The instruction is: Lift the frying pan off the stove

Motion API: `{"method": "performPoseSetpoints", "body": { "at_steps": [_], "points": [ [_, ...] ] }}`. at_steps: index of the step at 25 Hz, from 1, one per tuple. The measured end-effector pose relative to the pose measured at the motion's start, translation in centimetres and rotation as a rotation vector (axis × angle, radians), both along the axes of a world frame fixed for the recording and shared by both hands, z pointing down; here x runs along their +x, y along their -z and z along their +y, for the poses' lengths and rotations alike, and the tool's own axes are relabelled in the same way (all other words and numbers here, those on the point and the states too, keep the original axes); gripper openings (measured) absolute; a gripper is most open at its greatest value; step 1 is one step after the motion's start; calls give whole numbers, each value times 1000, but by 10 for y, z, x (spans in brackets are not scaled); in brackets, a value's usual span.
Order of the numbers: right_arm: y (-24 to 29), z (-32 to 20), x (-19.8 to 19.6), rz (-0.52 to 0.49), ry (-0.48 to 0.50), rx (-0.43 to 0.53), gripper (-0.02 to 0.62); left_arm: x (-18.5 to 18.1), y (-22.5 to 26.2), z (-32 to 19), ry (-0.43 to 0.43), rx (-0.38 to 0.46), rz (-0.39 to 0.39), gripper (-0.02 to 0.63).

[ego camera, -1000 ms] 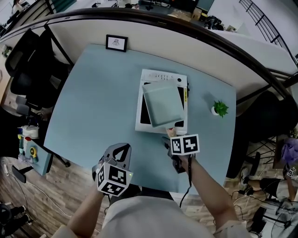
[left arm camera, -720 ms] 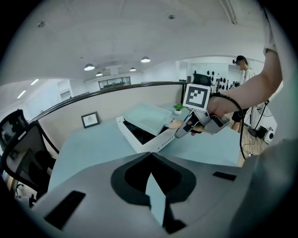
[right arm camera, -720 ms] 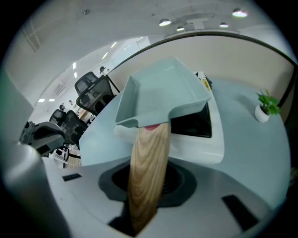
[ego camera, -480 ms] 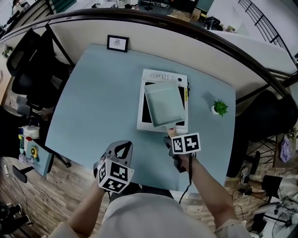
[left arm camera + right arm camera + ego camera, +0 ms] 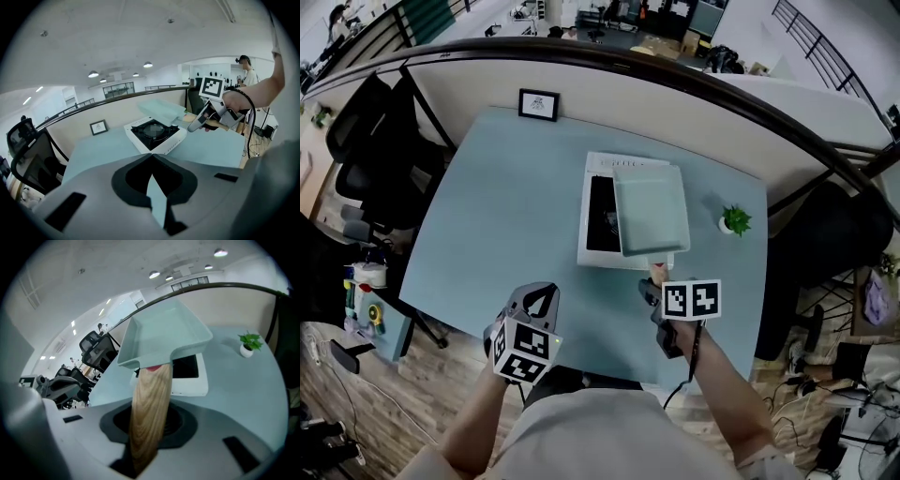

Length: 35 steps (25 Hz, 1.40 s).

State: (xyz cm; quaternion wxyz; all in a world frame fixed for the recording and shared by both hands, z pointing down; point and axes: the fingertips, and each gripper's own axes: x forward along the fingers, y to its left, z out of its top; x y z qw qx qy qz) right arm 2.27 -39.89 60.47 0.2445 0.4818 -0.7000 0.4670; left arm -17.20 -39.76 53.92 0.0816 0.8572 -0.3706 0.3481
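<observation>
A square pale-green frying pan (image 5: 652, 206) with a wooden handle (image 5: 150, 399) hangs above the right half of the white single-burner stove (image 5: 598, 255), clear of its black burner (image 5: 602, 214). My right gripper (image 5: 655, 282) is shut on the handle's near end, just in front of the stove. In the right gripper view the pan (image 5: 164, 331) tilts up ahead of the jaws. My left gripper (image 5: 540, 300) hovers at the table's near edge, left of the stove, with its jaws together and nothing in them. The left gripper view shows the stove (image 5: 154, 133) and the lifted pan (image 5: 161, 108).
A small potted plant (image 5: 734, 221) stands right of the stove. A framed picture (image 5: 538, 104) leans at the table's far edge against the partition. Black office chairs (image 5: 366, 141) stand to the left of the pale-blue table (image 5: 497, 216).
The pan has risen and shifted to the right off the burner, which now shows. My right gripper has moved right with it. The left gripper has barely moved.
</observation>
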Motion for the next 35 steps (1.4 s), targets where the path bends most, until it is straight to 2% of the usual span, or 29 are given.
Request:
{"method": "performPoseSetpoints", "body": {
  "at_steps": [5,9,15,18,24,27,30,35],
  "points": [
    [53,-4,6,19,-20,117,92,-7,27,-5,21,54,9,3],
    [96,-8,6,2,-38,210,92,-8,57,-16,27,129,2,3],
    [155,-7,6,30,-41,357,93,-1,111,-23,19,242,43,3],
    [178,-4,3,40,-40,415,94,1,139,-25,14,309,86,3],
    [208,9,-1,45,-50,485,94,10,200,-14,-40,474,235,3],
    [217,18,-3,55,-48,514,94,9,217,-6,-56,530,270,3],
    [222,25,-4,69,-35,535,94,8,218,2,-57,530,294,3],
    [222,42,-3,98,-28,567,94,8,201,12,-50,468,294,3]
  ]
}}
